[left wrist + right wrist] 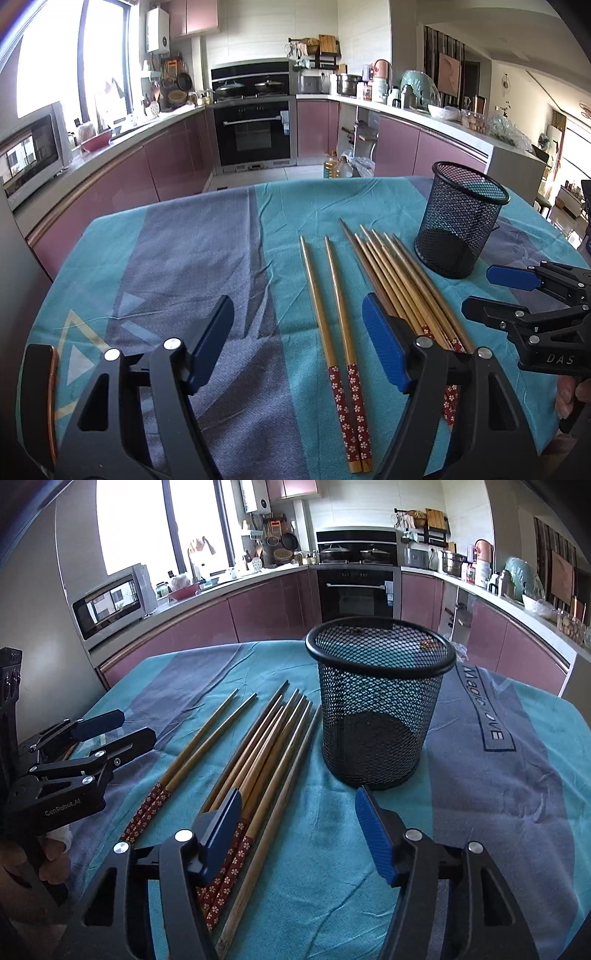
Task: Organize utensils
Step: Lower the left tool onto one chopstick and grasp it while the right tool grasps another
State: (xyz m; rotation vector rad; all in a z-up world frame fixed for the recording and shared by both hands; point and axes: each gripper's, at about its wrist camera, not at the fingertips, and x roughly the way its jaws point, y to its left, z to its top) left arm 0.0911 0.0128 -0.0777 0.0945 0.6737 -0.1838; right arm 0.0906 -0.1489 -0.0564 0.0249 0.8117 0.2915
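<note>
Both grippers sit low over the tablecloth [207,229], jaws spread wide, nothing between the pads. Left gripper [297,343] hovers above the near ends of a separated pair of chopsticks [338,314]; its right pad [384,347] covers part of the main chopstick bundle [402,284]. Right gripper [297,829] points at the mesh cup [380,701], left pad [218,834] over the bundle's patterned red ends.

Relative to the mesh cup: it stands upright with nothing in it. Bundle lies flat just left of it, tips fanned toward the far edge of the table, closest stick near the cup's base; can't tell if it touches. Separated pair lies further left, parallel to each other, apart from the bundle. All sticks rest on the cloth, none gripped. Kitchen counter and oven [255,133] are well behind the cup.
</note>
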